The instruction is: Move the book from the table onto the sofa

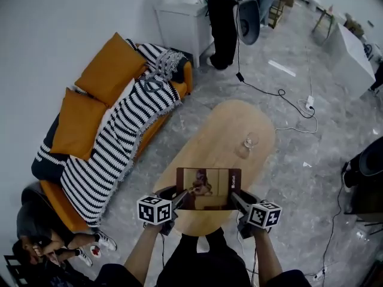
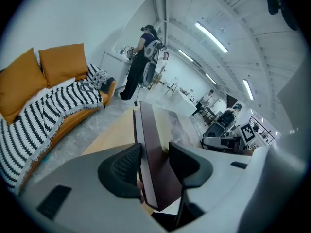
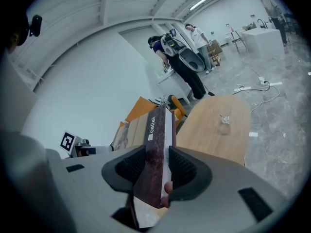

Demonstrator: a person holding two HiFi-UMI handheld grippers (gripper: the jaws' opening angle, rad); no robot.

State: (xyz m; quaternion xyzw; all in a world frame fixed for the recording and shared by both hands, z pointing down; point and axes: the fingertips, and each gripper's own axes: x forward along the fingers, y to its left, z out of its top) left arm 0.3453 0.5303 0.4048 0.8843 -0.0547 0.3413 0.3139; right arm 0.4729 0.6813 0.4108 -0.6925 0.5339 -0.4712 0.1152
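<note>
Clamping 1 book above 1 table: fingers of L gripper, R gripper.

table: near end behind book | small clear object: too small to identify

book: dark maroon cover
sofa: orange
cushions: orange
blanket: black-and-white stripes
table: pale wood
floor: mottled grey

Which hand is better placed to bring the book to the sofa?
Left, slightly. Left claw and right claw both clamp the book, but the left holds the edge nearer the sofa.
</note>
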